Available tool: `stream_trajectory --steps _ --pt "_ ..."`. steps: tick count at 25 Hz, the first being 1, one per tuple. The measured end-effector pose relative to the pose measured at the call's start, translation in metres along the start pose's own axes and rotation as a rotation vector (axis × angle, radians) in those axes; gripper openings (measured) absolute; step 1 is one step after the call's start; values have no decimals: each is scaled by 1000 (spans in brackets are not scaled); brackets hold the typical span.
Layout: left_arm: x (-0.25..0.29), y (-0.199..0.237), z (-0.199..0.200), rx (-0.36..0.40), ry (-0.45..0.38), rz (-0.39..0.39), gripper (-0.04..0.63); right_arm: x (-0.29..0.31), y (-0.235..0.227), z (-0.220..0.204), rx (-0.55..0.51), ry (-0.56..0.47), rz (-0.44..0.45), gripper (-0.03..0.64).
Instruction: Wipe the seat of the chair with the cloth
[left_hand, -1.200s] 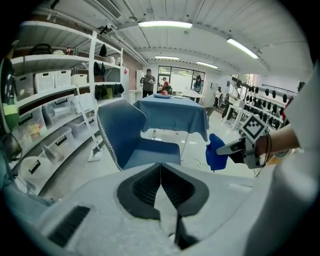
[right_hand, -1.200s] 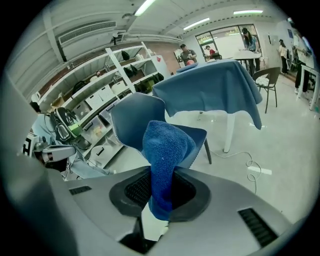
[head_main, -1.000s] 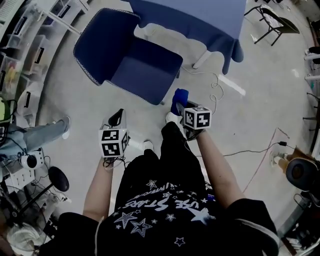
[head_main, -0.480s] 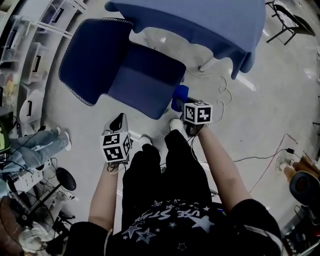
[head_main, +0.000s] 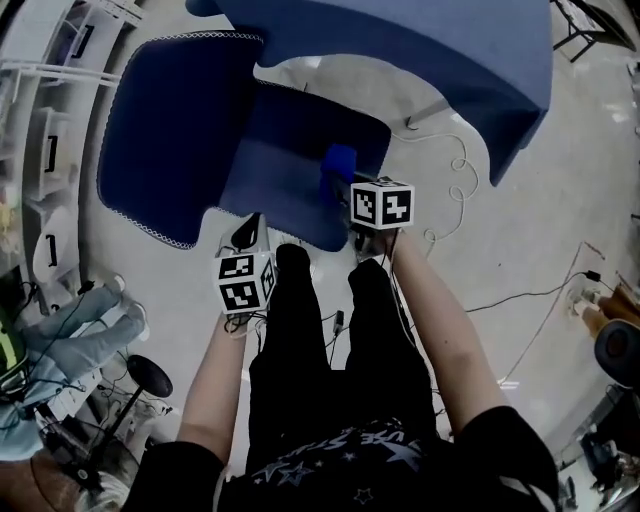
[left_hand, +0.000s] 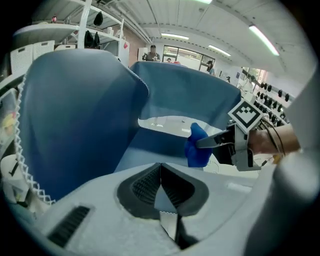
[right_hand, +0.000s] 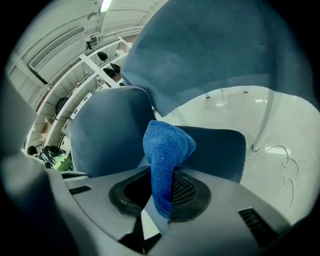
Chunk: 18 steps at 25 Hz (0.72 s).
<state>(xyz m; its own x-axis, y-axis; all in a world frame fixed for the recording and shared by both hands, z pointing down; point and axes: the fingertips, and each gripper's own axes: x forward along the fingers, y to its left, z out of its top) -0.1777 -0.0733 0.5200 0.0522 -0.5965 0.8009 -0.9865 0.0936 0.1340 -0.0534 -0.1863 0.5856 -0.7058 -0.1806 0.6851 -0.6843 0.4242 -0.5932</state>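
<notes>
Indoors, above a pale floor (head_main: 520, 200), the right claw (right_hand: 161, 200) grips a blue cloth (right_hand: 167, 150) over the chair's seat (head_main: 290, 150) just ahead; the left claw (left_hand: 160, 192), closed tight and empty, hangs alongside; a blue-draped bench (head_main: 450, 50) stands beyond.

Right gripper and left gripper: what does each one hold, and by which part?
The right gripper is shut on the blue cloth, pinching one end; the rest bunches out beyond the jaws. The left gripper is shut, holding nothing.
</notes>
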Motion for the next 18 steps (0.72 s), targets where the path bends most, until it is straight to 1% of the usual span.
stream_trajectory --steps 3,6,7,10,13,15,18 --pt "22 13 8 24 11 -52 20 30 17 1 -10 5 3 74" --pt "44 26 17 53 12 -86 20 63 26 8 -55 4 -30 74" --pt "52 30 20 65 12 -95 20 73 27 14 -46 -5 -39 74" --pt "71 38 27 95 23 -118 20 103 32 30 34 -46 -37 72" --pt "86 50 29 123 37 -127 20 134 36 44 97 -56 -33 72" --pt "92 56 29 123 42 -135 20 152 39 55 123 -52 -29 72" --pt "99 63 27 106 50 -149 20 173 46 72 145 -53 3 72"
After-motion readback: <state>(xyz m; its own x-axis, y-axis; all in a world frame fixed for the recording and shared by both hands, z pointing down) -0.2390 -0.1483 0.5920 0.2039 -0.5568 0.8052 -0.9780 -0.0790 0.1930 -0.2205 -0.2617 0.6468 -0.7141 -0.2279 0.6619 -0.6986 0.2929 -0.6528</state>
